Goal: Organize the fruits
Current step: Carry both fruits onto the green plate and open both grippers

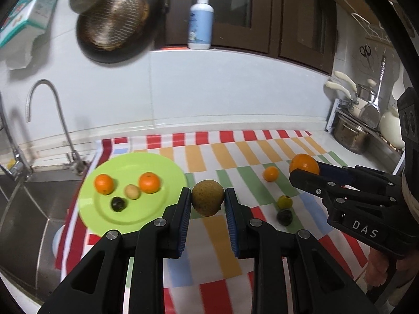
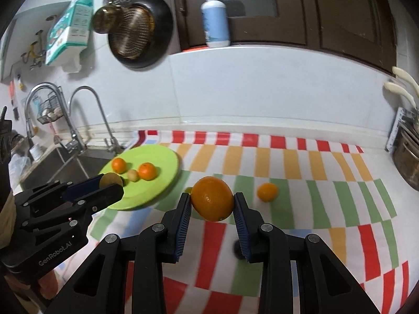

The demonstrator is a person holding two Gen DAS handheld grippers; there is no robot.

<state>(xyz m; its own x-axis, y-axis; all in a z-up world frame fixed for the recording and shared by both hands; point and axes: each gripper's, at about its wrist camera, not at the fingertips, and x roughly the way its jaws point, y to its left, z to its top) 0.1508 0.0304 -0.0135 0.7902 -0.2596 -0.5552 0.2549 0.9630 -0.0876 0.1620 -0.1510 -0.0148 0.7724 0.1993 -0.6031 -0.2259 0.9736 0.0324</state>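
My left gripper (image 1: 207, 200) is shut on a brown pear (image 1: 208, 201) and holds it above the cloth, just right of the green plate (image 1: 104, 217). The plate holds two tangerines (image 1: 104, 183), a small pale fruit (image 1: 131, 191) and a dark fruit (image 1: 118, 203). My right gripper (image 2: 211, 204) is shut on a large orange (image 2: 212, 201), lifted over the cloth. In the left wrist view the right gripper (image 1: 303, 172) sits at the right. A small tangerine (image 1: 270, 173), a green fruit (image 1: 284, 201) and a dark fruit (image 1: 284, 217) lie on the checkered cloth (image 1: 214, 256).
A steel sink (image 1: 28, 209) with a tap (image 1: 47, 120) lies left of the plate. Pots and utensils (image 1: 351, 130) stand at the far right. A pan (image 1: 115, 21) hangs on the wall; a lotion bottle (image 1: 200, 23) stands on the sill.
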